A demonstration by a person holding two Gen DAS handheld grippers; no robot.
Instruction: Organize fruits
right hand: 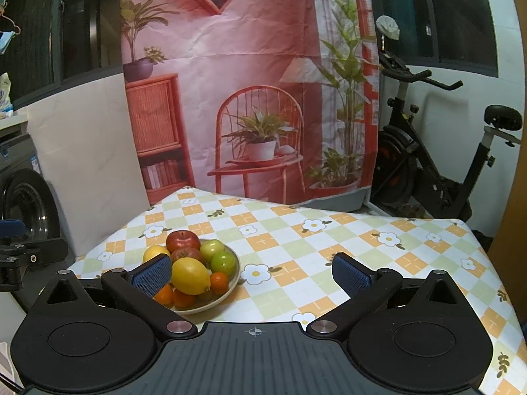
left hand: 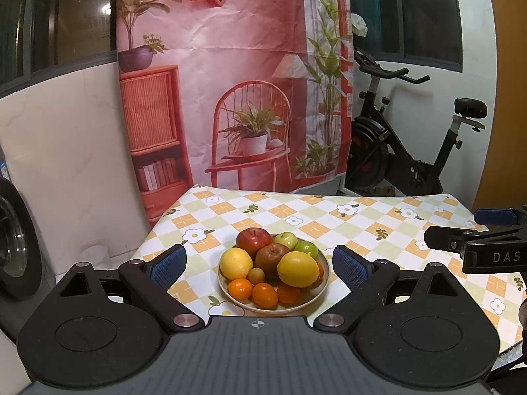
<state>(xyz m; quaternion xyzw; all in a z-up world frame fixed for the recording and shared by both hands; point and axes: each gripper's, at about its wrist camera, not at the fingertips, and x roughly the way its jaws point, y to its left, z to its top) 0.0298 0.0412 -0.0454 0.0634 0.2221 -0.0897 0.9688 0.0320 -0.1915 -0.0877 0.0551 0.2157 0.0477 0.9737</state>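
Observation:
A cream bowl (left hand: 314, 298) (right hand: 232, 284) stands near the table's front left, piled with fruit. Two lemons (left hand: 297, 269) (right hand: 190, 276), two red apples (left hand: 253, 239) (right hand: 182, 239), two green fruits (left hand: 306, 248) (right hand: 223, 262) and several small oranges (left hand: 264, 294) (right hand: 219, 282) fill it. My left gripper (left hand: 260, 265) is open, held short of the bowl, which shows between its blue pads (left hand: 168, 265). My right gripper (right hand: 252, 273) is open too, with the bowl behind its left pad (right hand: 153, 275). The right gripper's arm (left hand: 474, 238) shows at the left view's right edge.
A checked floral tablecloth (right hand: 329, 247) covers the table, bare to the right of the bowl. A pink printed backdrop (left hand: 230, 82) hangs behind. An exercise bike (right hand: 438, 164) stands at the back right, a washing machine (left hand: 13, 240) on the left.

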